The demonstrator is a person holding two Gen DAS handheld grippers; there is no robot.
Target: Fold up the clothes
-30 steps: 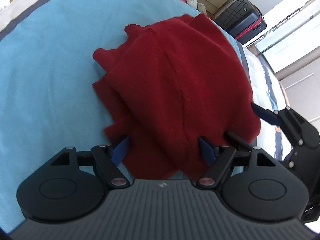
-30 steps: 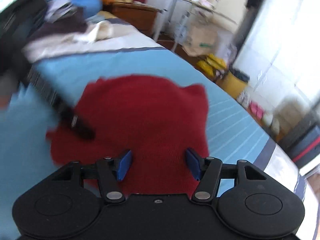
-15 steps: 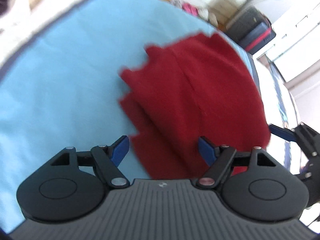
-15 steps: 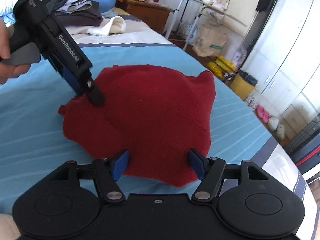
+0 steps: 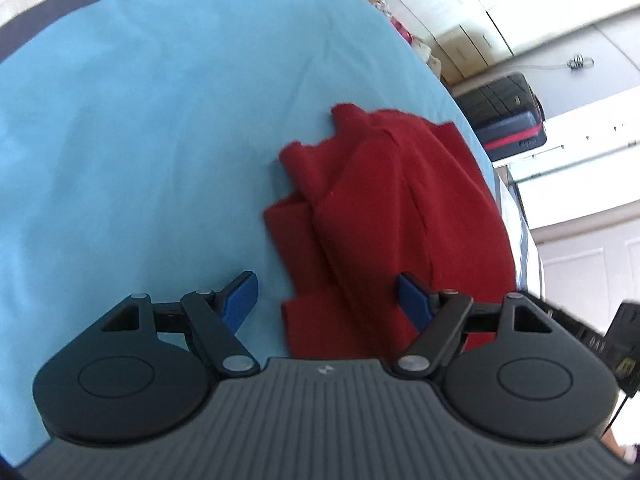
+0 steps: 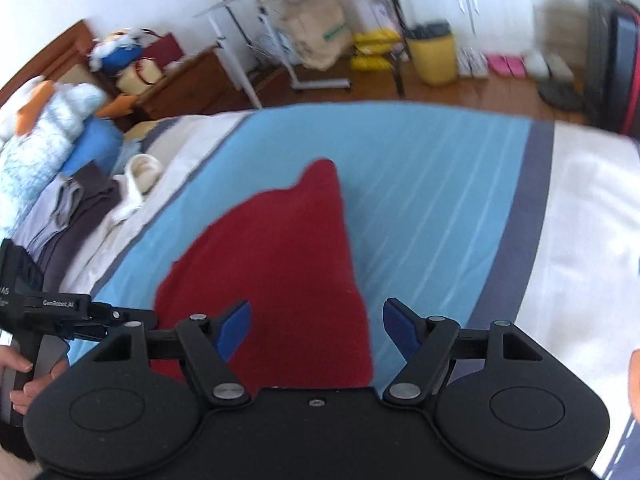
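A dark red knitted garment [image 5: 396, 216] lies folded in layers on the light blue bedsheet [image 5: 140, 140]. My left gripper [image 5: 328, 300] is open above the garment's near left edge, nothing between its blue pads. In the right wrist view the same red garment [image 6: 280, 272] spreads ahead, and my right gripper [image 6: 316, 330] hovers open over its near end, holding nothing. The left gripper's black body [image 6: 60, 312] shows at the left of that view, in a person's hand [image 6: 24, 384].
A pile of folded clothes [image 6: 72, 208] and a white sock [image 6: 142, 174] lie at the bed's left side. Beyond the bed's edge stand a yellow bin [image 6: 434, 54], a wheeled rack [image 6: 276, 40] and a black suitcase [image 5: 508, 116]. The striped bedsheet [image 6: 440, 184] extends to the right.
Both grippers have pulled back from the red garment and turned. The left now sits over the garment's left edge; the right view has lifted and swung toward the room.
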